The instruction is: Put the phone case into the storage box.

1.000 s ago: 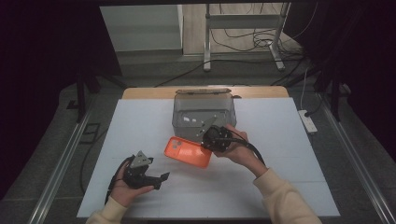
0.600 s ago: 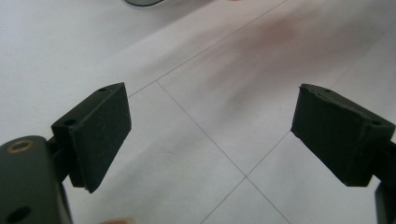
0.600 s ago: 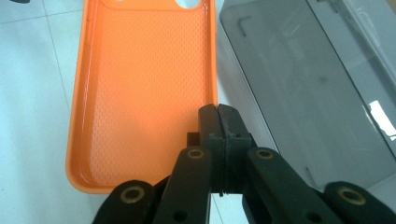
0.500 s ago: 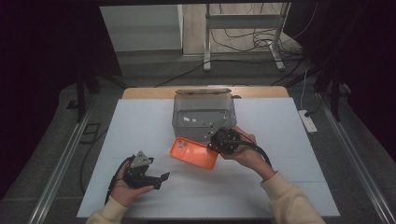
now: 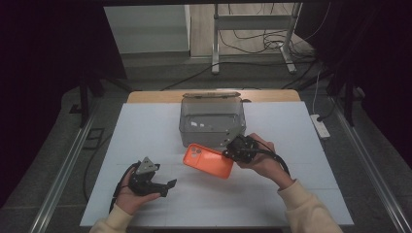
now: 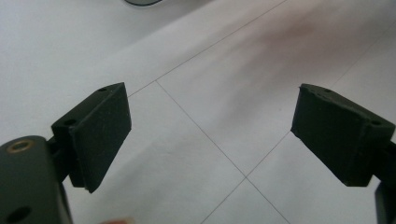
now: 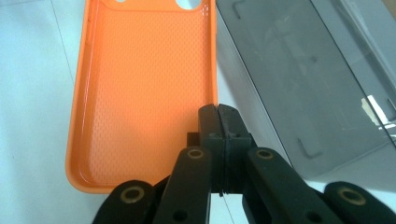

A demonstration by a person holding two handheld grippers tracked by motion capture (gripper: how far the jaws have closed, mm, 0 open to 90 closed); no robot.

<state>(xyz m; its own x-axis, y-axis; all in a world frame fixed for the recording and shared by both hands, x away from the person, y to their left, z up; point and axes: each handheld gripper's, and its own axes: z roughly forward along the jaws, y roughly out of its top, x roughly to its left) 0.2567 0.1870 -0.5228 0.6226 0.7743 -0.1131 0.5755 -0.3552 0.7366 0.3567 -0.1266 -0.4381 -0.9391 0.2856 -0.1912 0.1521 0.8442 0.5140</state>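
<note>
While the left gripper (image 5: 167,185) sits parked low on the white table (image 5: 145,131) with its jaws spread wide and nothing between them, the right gripper (image 5: 228,154) has carried the orange phone case (image 5: 208,160) a short way to the right and slightly up compared with a second ago. Earlier the case lay lower and further left, in front of the grey box (image 5: 212,121); now its near end hangs at the box's front right corner, tilted, with the far end sloping down toward the table. That shift suggests the case is being lifted on its way toward the box, probably to be dropped inside, though it has not yet cleared the front wall.

The right gripper's jaws are pinched tight on the case's thin side wall, as the right gripper view shows: the two black pads (image 7: 218,122) meet on the rim of the phone case (image 7: 140,93) with almost no gap. The grip looks narrow and off to one edge, so the case could swing or slip if moved fast.

The case itself is bright orange, soft-looking and glossy at the rim, with a fine dotted texture on its inner face and rounded corners. Cut-outs for a camera show at its far end. It is empty, open side up toward the gripper's camera. Beside it the grey box (image 7: 299,79) is translucent, smoky and open-topped.
</note>
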